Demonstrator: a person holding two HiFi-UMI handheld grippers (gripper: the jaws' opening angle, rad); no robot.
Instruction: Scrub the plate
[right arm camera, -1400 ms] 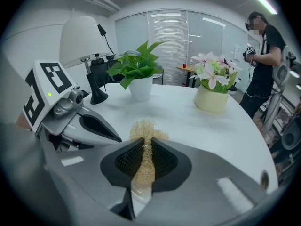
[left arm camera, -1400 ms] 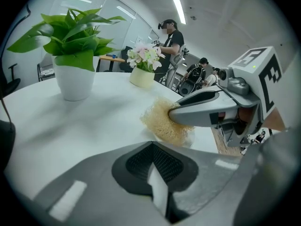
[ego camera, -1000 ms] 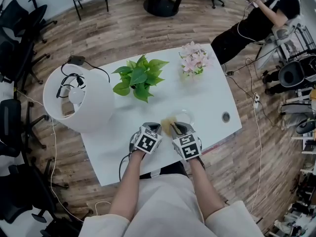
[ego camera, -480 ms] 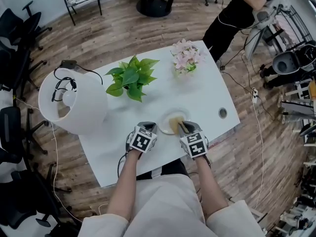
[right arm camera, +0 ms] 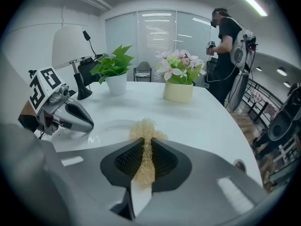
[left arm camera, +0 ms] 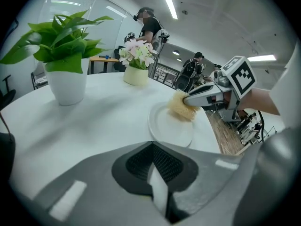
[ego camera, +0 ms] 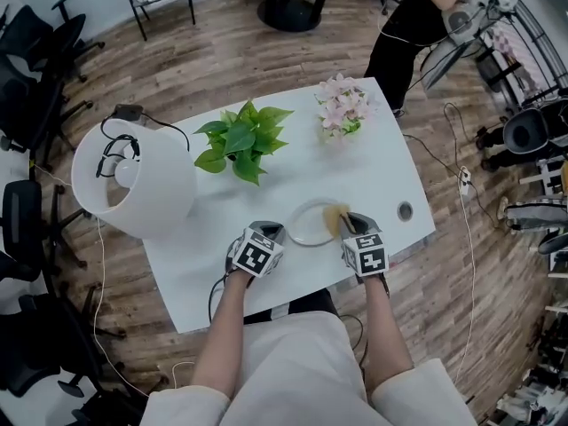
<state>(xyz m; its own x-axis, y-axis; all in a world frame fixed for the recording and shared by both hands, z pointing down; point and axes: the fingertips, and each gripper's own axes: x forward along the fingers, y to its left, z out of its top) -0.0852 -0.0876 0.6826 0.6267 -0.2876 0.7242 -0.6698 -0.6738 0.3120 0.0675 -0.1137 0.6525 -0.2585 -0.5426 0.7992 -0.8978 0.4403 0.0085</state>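
A: Plate, where?
B: It's sitting flat on the white table, near the person's edge. A tan fibrous scrubber is pressing on the plate's right rim.
A: Tools?
B: The right tool is clamping the scrubber tight between its jaws. The left tool is sitting just beside the plate's left rim, jaws together and gripping nothing. Can't tell if it's touching the plate.
A: Progress?
B: Scrubbing is looking under way. The plate is showing plain white with no dirt visible, so how much is left is unclear. The pad isn't covering the centre or left side right now.
A: Surroundings?
B: Beyond the plate a potted plant and a flower pot are standing on the table. A white lamp is sitting well to the plate's left. The wooden floor is running all round, office chairs are standing far left, and another person is working far beyond the plate.
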